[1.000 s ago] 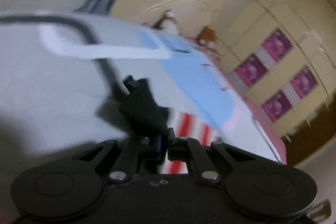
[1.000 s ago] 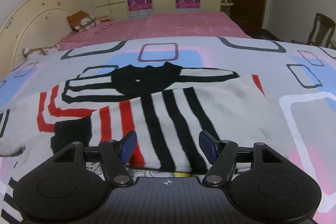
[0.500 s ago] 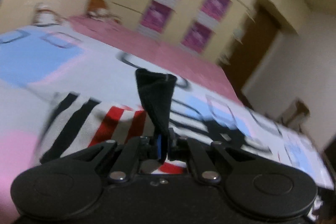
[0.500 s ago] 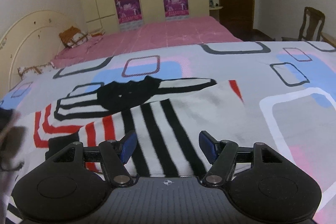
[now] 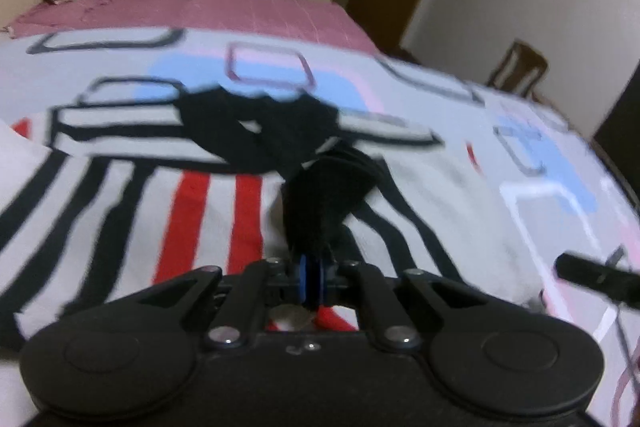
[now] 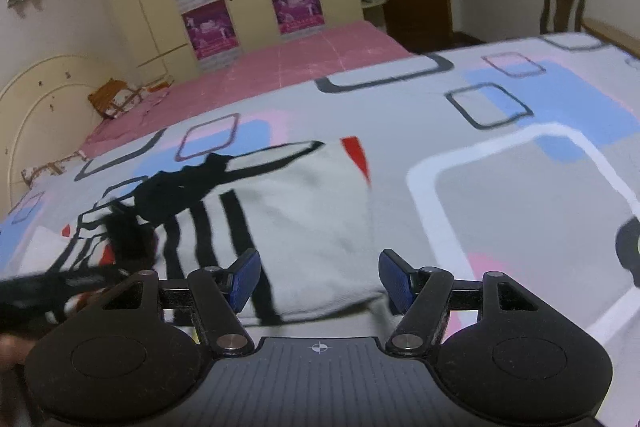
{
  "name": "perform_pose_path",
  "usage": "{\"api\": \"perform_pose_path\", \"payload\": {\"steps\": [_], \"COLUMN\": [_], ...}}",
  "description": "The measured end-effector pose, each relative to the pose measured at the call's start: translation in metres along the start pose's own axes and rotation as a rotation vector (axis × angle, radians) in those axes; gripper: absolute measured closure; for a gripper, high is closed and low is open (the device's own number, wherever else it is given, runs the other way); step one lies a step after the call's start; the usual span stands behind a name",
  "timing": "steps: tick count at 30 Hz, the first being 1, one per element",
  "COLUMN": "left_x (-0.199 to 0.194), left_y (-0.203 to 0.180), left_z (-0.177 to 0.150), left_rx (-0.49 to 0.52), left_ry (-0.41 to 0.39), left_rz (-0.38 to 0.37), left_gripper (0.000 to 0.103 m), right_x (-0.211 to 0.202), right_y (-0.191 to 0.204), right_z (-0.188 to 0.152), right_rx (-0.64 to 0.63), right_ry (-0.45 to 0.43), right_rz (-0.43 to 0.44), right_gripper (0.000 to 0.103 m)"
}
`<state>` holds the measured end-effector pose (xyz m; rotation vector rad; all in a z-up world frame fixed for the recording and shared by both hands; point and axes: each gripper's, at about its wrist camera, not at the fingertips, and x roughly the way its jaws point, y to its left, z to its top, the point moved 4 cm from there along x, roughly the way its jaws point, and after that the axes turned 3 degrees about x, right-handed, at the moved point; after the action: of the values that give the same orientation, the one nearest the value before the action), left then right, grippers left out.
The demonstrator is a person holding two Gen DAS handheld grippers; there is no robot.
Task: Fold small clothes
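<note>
Striped knit top (image 6: 304,219) flat on bedspread (image 6: 520,219) | left gripper (image 5: 313,281) clamped on black cuff (image 5: 324,203) above top | right gripper (image 6: 318,277) apart over hem | soft, light; grip edges

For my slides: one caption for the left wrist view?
Left hand-held gripper pinching a black cuff over the striped top on the bed.
</note>
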<state>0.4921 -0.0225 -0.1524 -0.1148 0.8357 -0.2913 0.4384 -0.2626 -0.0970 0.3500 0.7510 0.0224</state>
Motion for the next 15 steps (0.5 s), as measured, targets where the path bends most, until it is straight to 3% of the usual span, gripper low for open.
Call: {"api": "perform_pose_path", "payload": {"steps": [1,4,5,7,10,15], "left_x": [0.006,0.005,0.003,-0.009,-0.043,-0.123], "left_y": [-0.007,-0.019,-0.022,-0.024,-0.002,0.077], "left_z": [-0.001,-0.004,-0.004,-0.005,-0.01,-0.035], "left_rx": [0.019,0.066,0.075,0.097,0.064,-0.016], "left_ry": [-0.001,-0.016,-0.021,-0.052,-0.111,-0.201], "left_rz": [0.0,-0.039,-0.071,-0.075,-0.025,0.231], "left_gripper": [0.088,0.057,0.038,0.039,0.051,0.052], "right_x": [-0.001,-0.002,-0.001,0.004,0.017,0.044], "right_y": [-0.005,-0.015,-0.015,-0.013,0.001,0.036], "right_z": [0.0,0.003,0.004,0.007,0.009,0.009], "right_rx": [0.014,0.047,0.058,0.091,0.119,0.116], "right_ry": [0.008,0.018,0.019,0.032,0.061,0.121], "right_rz": [0.01,0.042,0.055,0.09,0.156,0.232], "right_gripper": [0.037,0.037,0.037,0.037,0.037,0.037]}}
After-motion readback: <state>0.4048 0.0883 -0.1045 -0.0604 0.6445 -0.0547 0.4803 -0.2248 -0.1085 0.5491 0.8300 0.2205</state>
